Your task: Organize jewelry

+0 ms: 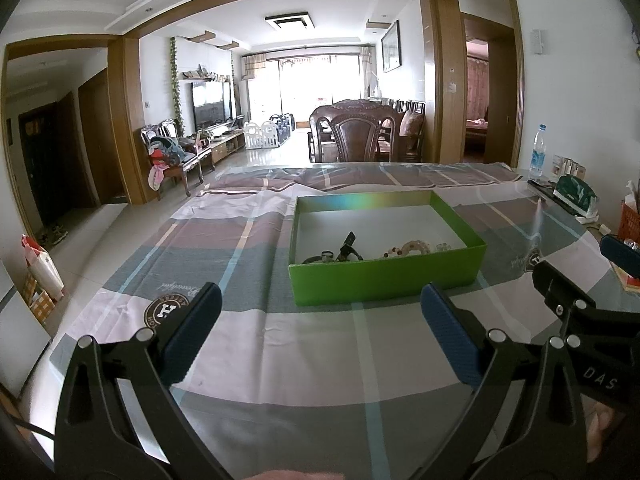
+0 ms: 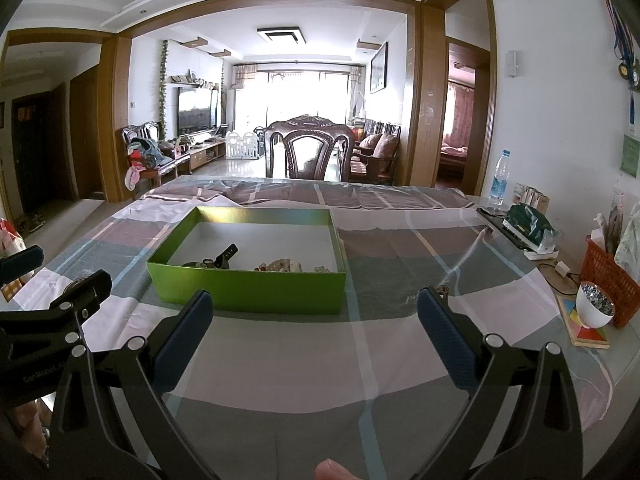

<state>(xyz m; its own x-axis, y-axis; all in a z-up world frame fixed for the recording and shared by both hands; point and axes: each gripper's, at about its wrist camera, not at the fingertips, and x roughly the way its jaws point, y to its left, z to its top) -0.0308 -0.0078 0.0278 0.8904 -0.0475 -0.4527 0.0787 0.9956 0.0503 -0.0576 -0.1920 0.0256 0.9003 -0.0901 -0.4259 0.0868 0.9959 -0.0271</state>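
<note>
A shallow green box [image 1: 386, 278] [image 2: 248, 288] with a white floor sits on the checked tablecloth [image 1: 280, 344] ahead of both grippers. Inside, along its near wall, lie a dark watch with a black strap [image 1: 346, 250] [image 2: 218, 260] and pale beaded bracelets [image 1: 412, 249] [image 2: 282, 265]. My left gripper [image 1: 320, 308] is open and empty, short of the box's near wall. My right gripper [image 2: 314, 314] is open and empty too, near the box's front right corner. Each gripper shows at the edge of the other's view.
Along the table's right side stand a water bottle [image 2: 500, 178], a green packet [image 2: 528, 226], an orange basket [image 2: 608, 276] and a white cup [image 2: 594, 308] on a coloured board. A carved wooden chair [image 2: 308, 148] stands at the far edge. The table's left edge drops to the floor.
</note>
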